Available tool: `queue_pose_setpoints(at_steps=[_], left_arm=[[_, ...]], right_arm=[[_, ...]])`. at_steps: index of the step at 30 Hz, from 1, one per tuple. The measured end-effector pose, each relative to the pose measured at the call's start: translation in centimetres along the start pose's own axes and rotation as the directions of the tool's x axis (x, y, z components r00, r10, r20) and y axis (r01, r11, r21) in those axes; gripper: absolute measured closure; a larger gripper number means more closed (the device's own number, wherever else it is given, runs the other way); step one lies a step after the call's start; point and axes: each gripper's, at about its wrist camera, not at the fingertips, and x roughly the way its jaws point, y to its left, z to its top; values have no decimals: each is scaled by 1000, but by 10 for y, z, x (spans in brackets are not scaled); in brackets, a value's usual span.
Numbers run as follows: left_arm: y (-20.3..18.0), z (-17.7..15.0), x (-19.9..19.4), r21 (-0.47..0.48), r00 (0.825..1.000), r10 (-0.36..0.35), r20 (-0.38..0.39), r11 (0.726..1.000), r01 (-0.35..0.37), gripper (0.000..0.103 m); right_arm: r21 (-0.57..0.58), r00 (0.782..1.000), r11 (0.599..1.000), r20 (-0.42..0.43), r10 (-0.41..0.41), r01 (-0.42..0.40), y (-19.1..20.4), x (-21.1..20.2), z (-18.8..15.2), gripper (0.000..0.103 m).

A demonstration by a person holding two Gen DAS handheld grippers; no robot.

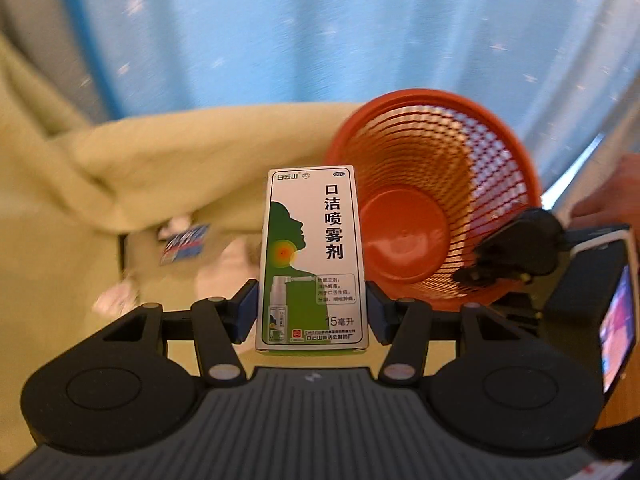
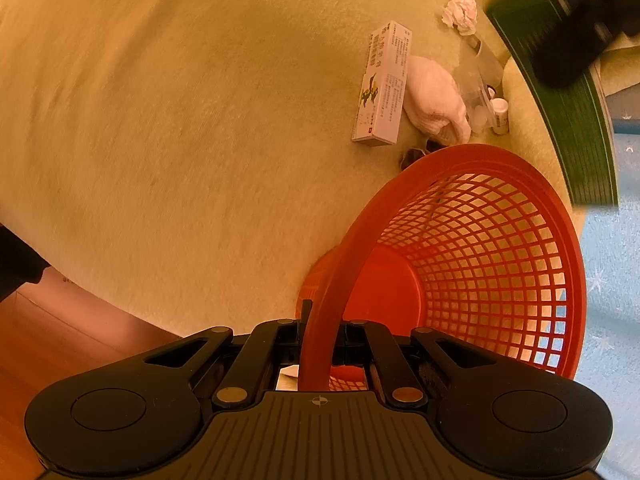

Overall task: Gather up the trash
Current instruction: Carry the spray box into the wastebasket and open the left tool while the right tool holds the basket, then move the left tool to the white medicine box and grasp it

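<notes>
My left gripper is shut on a white and green medicine box, held upright just left of the red mesh basket. The basket tilts its mouth toward the left wrist camera and looks bare inside. My right gripper is shut on the red basket's rim, holding the basket tilted over the cream blanket. In the left wrist view the other gripper shows at the basket's right edge, with a hand behind it.
On the cream blanket lie a white medicine box, a white cloth bundle, a crumpled tissue, clear plastic and a small white bottle. A blue curtain hangs behind. Wooden floor shows lower left.
</notes>
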Motion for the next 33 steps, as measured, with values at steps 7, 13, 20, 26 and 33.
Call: queue_pose_setpoints(at_steps=[7, 13, 20, 26, 33], left_arm=[[-19, 24, 15, 72, 997, -71, 21, 995, 69, 53], [-33, 46, 29, 89, 990, -128, 57, 989, 122, 52], [-32, 46, 18, 68, 993, -85, 76, 994, 80, 51], [-6, 16, 8, 25, 999, -2, 49, 1000, 1, 51], [32, -36, 20, -18, 991, 120, -52, 993, -121, 50]], right_arm=[[2, 1000, 1000, 3, 1, -1, 0, 1, -2, 102], [11, 1000, 1000, 9, 0, 0, 0, 2, -4, 103], [24, 1000, 1000, 14, 3, -3, -1, 1, -6, 103], [25, 1000, 1000, 17, 4, -5, -2, 0, -6, 102], [25, 1000, 1000, 21, 4, -5, -2, 1, -7, 102]])
